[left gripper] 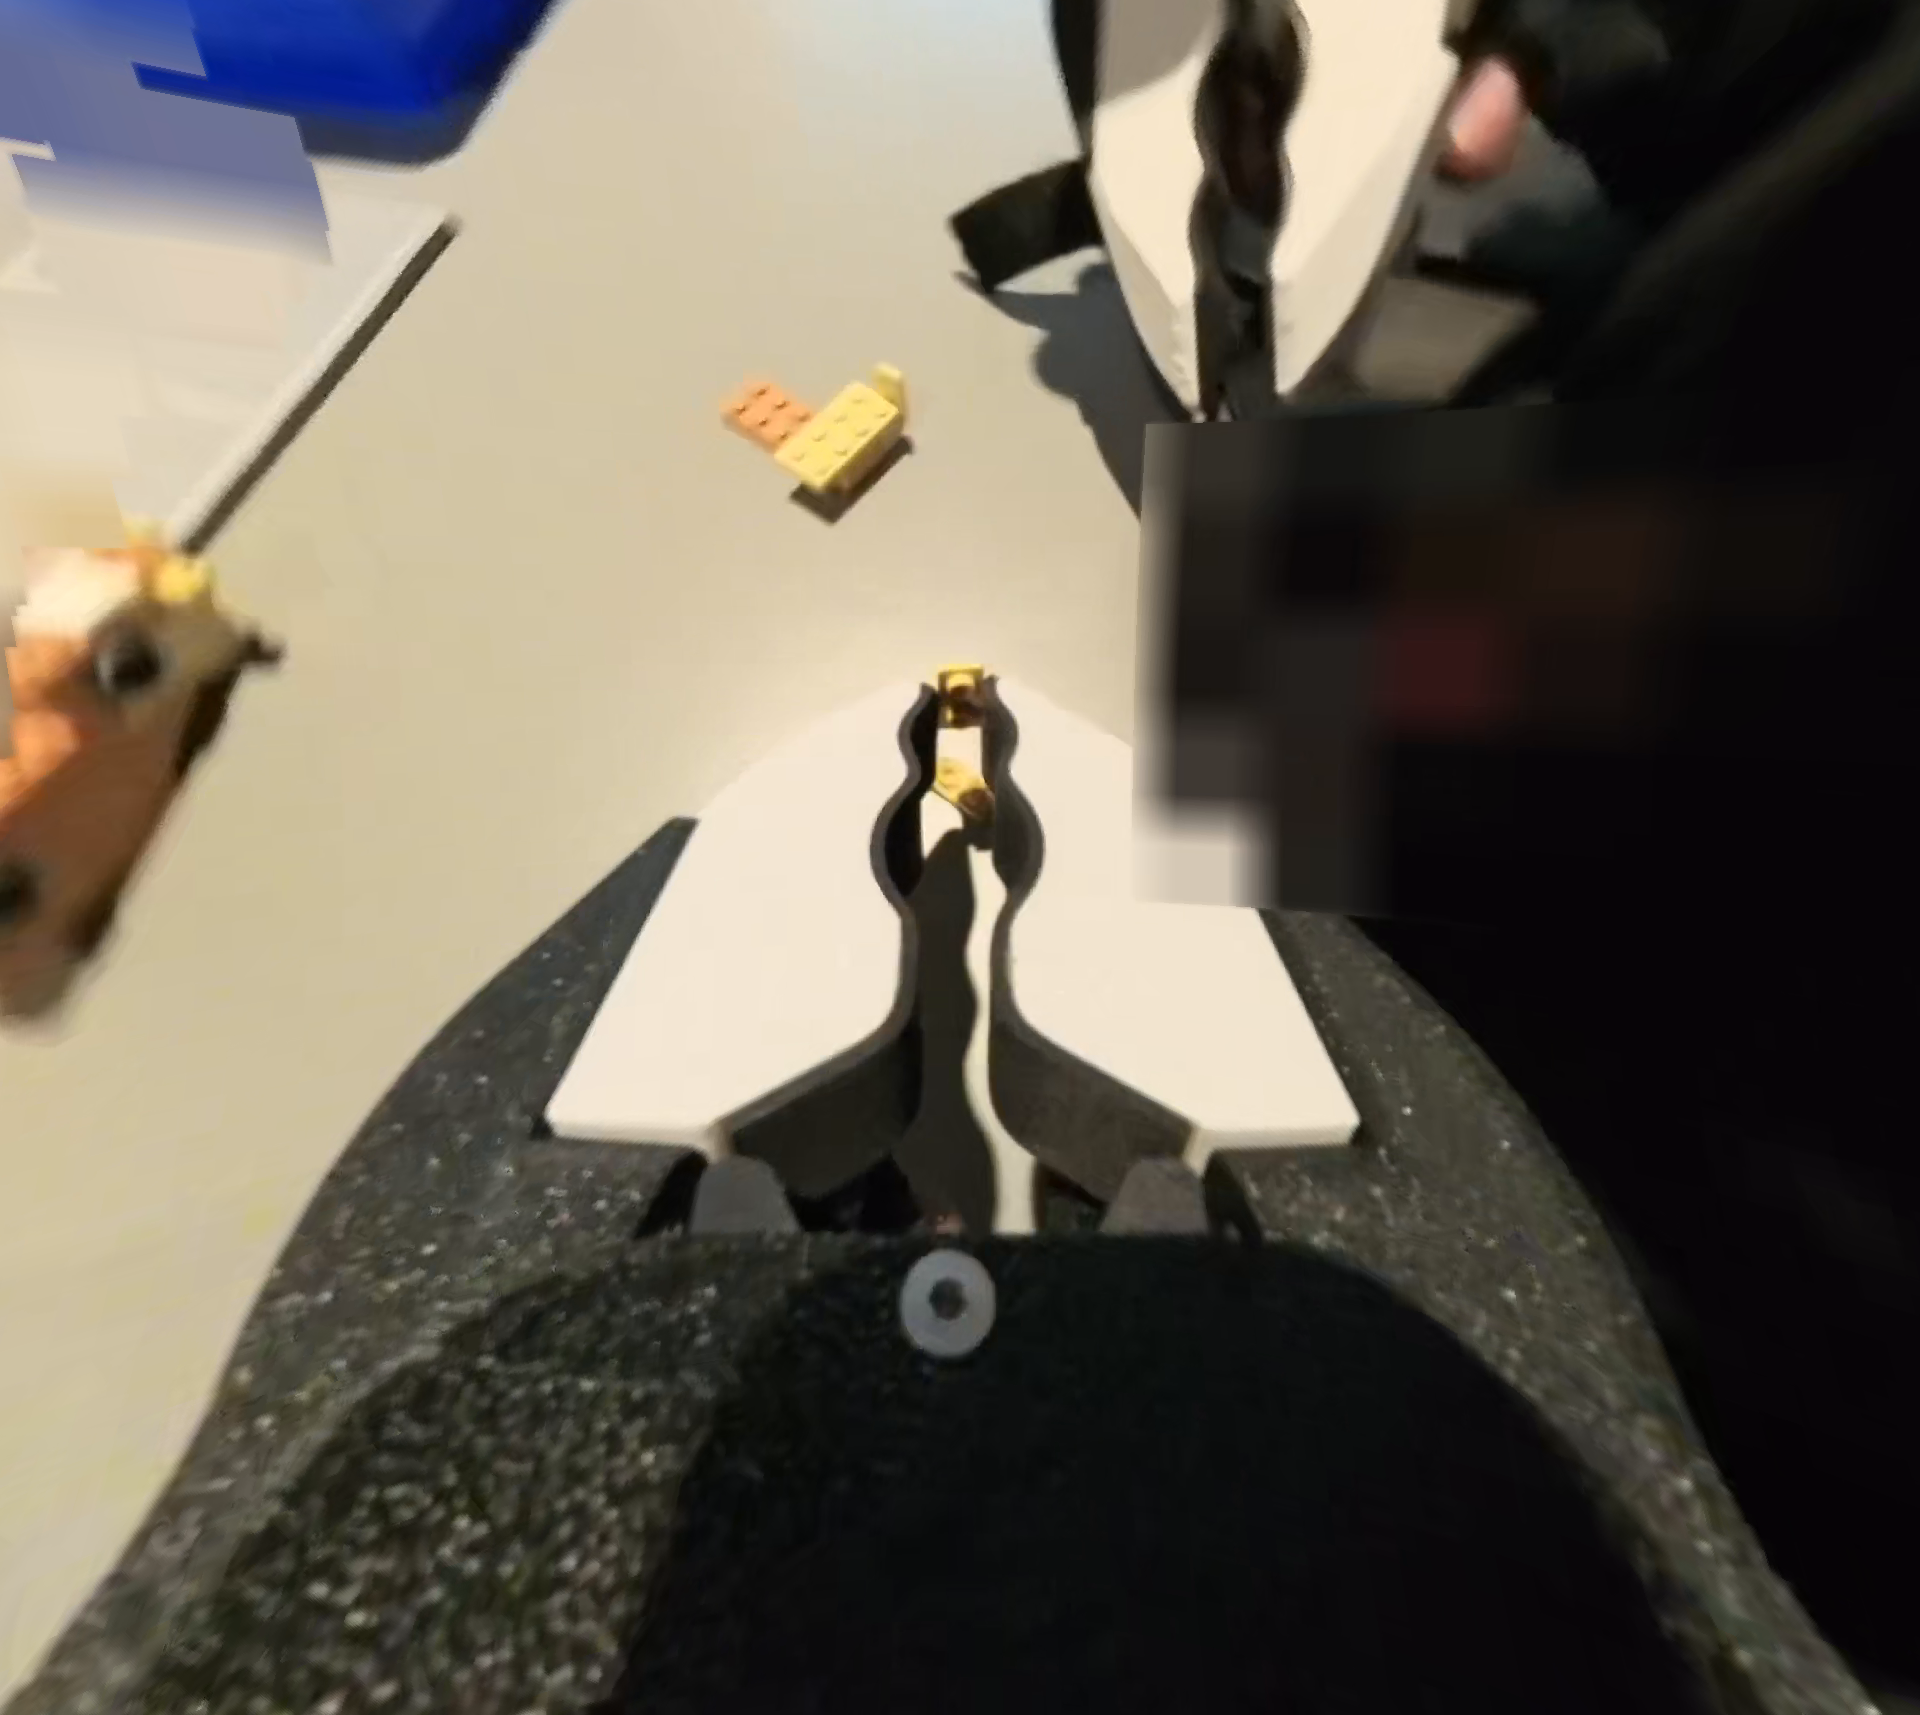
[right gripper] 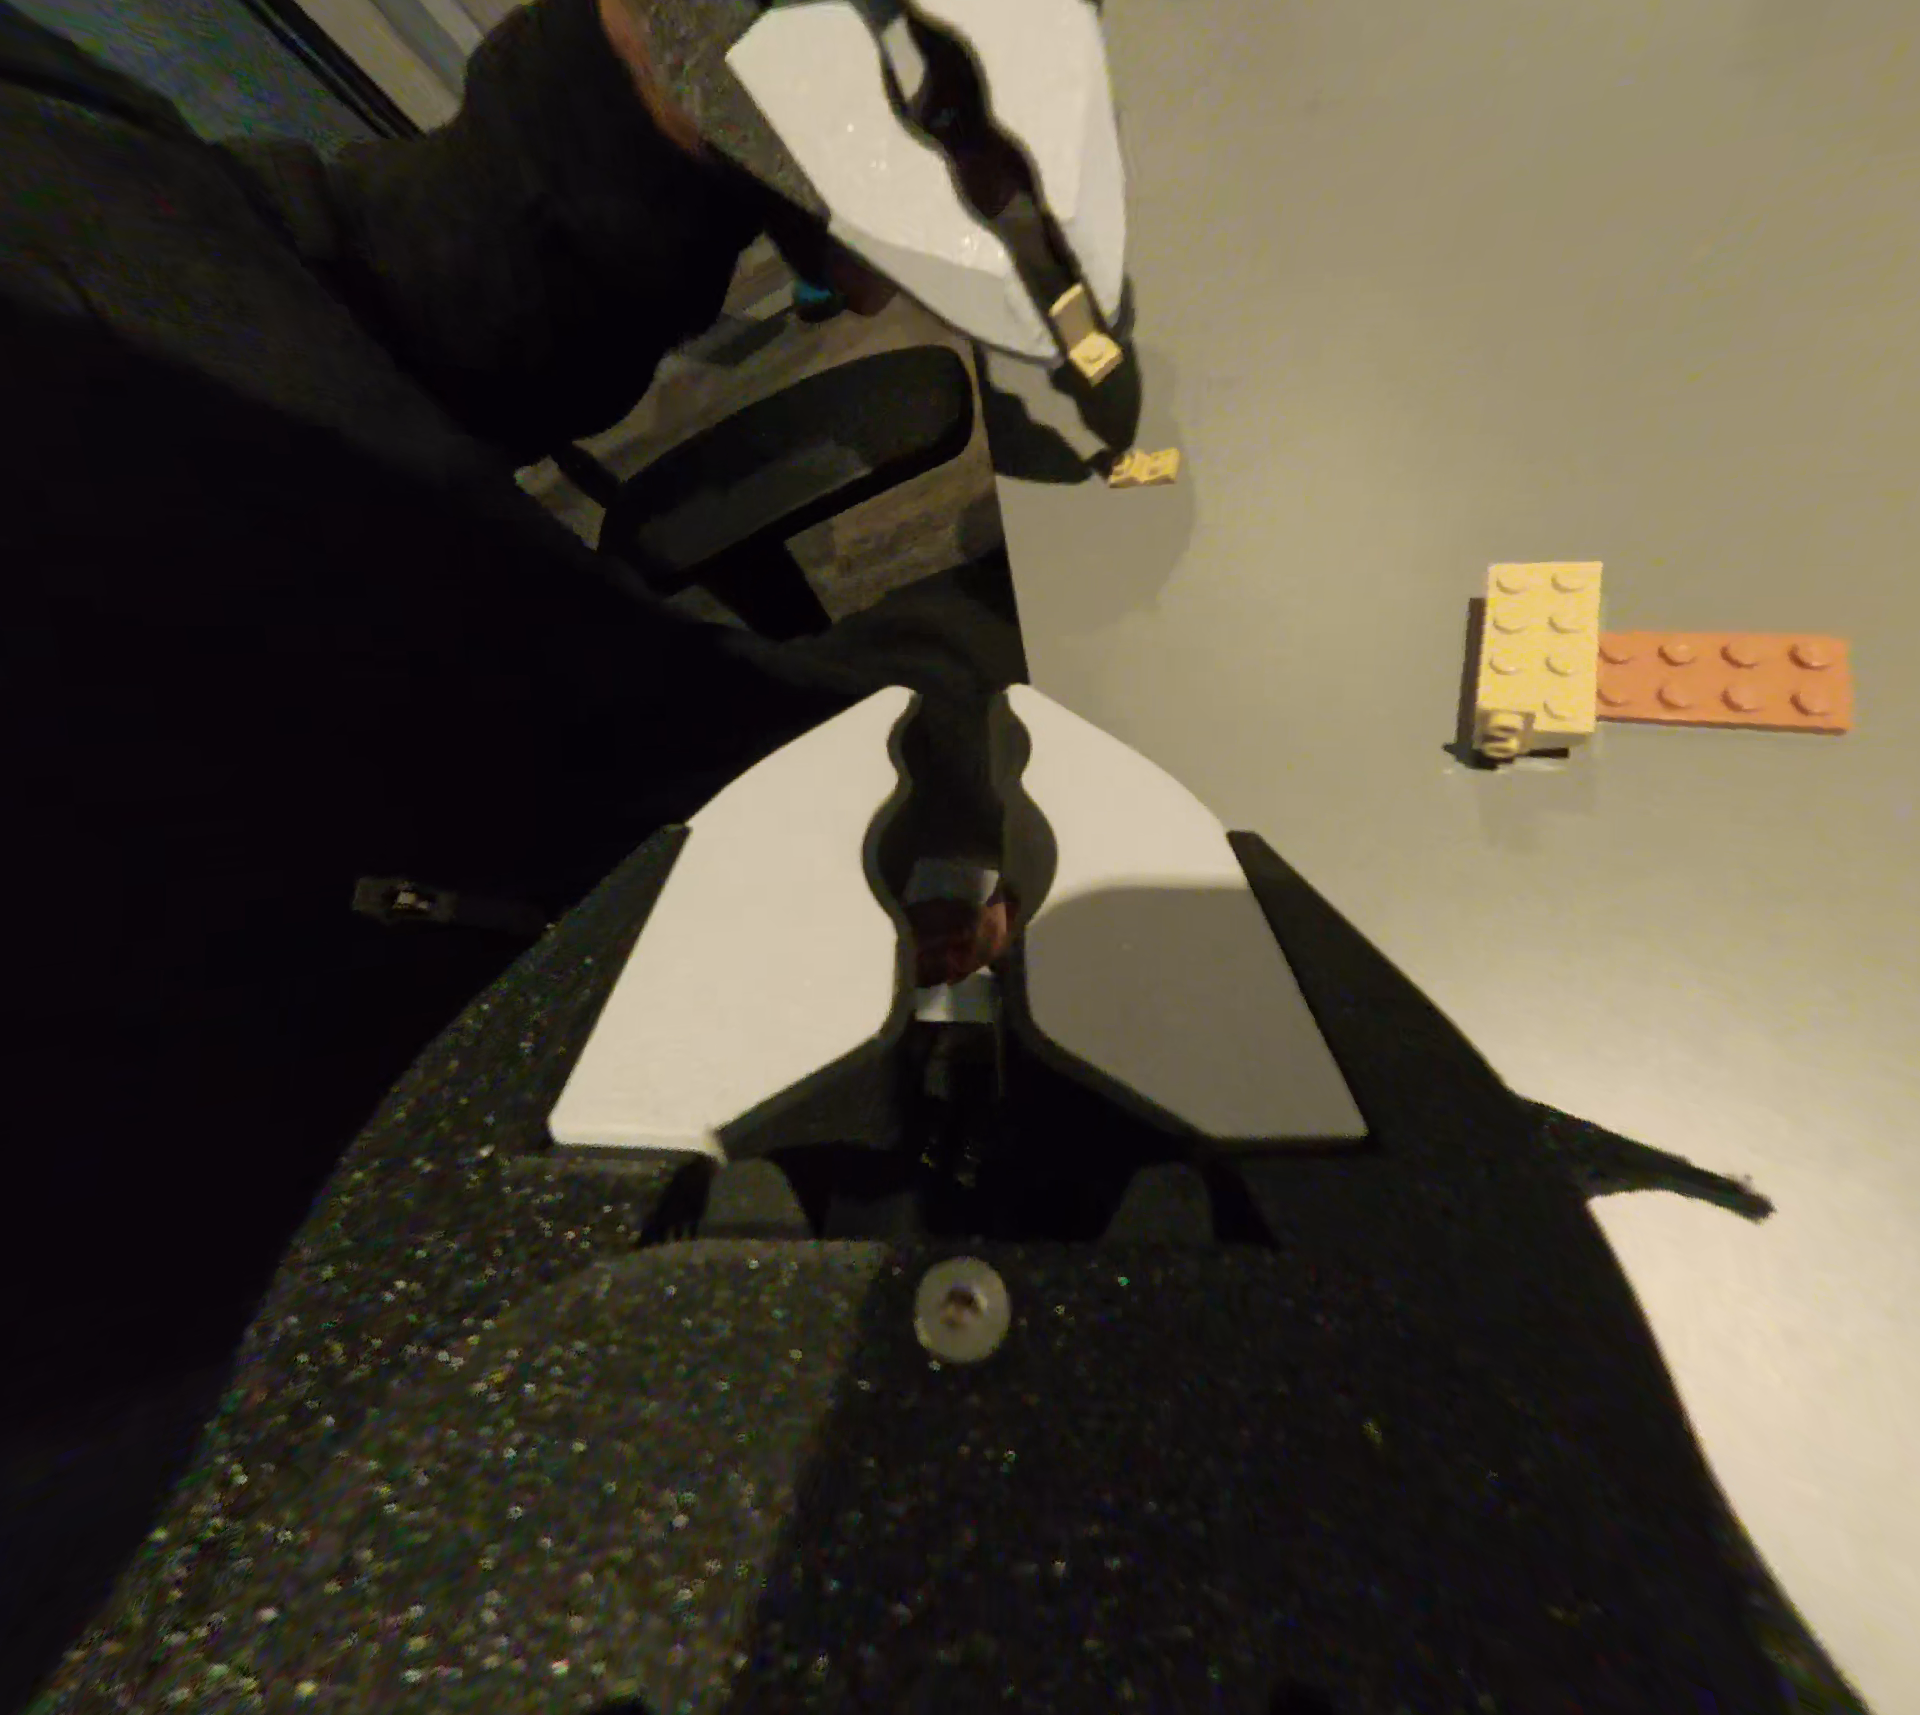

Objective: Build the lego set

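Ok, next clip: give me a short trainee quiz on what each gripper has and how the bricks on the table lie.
1. True or false: the left gripper is shut on a small yellow piece.
2. On the table, the yellow brick lies: A) on top of the orange plate; B) well apart from it; C) beneath it.
3. What does the right gripper hold?

Key: 1 true. 2 A. 3 nothing; its fingers have only empty space between them.
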Demonstrator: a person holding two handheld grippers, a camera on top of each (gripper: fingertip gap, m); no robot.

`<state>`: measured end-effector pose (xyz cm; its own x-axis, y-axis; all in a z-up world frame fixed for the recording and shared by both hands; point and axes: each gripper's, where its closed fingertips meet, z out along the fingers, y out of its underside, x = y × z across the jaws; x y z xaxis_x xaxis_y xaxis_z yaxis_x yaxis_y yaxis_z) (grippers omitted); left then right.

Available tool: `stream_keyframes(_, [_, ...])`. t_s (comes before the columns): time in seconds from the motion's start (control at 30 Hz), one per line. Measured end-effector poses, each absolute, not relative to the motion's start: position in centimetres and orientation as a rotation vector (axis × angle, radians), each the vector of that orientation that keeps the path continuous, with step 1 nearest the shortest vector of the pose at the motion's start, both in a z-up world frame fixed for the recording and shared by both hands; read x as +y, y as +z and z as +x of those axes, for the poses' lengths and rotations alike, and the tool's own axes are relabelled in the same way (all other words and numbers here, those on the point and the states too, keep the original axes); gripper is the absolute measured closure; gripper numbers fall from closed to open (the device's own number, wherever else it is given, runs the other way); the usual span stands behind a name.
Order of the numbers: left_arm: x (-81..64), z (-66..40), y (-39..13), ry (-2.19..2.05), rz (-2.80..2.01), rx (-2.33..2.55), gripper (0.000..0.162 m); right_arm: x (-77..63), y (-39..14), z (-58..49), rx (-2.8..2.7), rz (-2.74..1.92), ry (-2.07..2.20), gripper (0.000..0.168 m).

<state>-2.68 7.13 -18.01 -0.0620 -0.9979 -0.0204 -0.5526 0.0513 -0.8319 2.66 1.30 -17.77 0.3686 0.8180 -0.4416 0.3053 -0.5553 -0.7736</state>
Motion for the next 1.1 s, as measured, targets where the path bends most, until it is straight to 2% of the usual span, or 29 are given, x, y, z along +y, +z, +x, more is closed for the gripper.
stream_keyframes(0.2, [6.9, -4.0, -19.0, -0.817, -1.745, 1.471, 0.155, 2.5, -18.5, 0.9, -0.986, -2.063, 1.084, 0.156])
stream_keyframes(0.63, [6.4, -3.1, -21.4, -0.712, -1.883, 1.461, 0.155, 3.0, -19.1, -0.2, -1.031, -2.099, 1.007, 0.154])
stream_keyframes(0.93, [8.0, -4.6, -21.7, -0.635, -1.913, 1.440, 0.155, 3.1, -19.4, -0.5, -1.052, -2.112, 0.985, 0.153])
stream_keyframes(1.1, [7.5, -3.9, -20.7, -0.736, -1.892, 1.418, 0.156, 3.3, -19.6, -0.4, -1.046, -2.121, 0.956, 0.152])
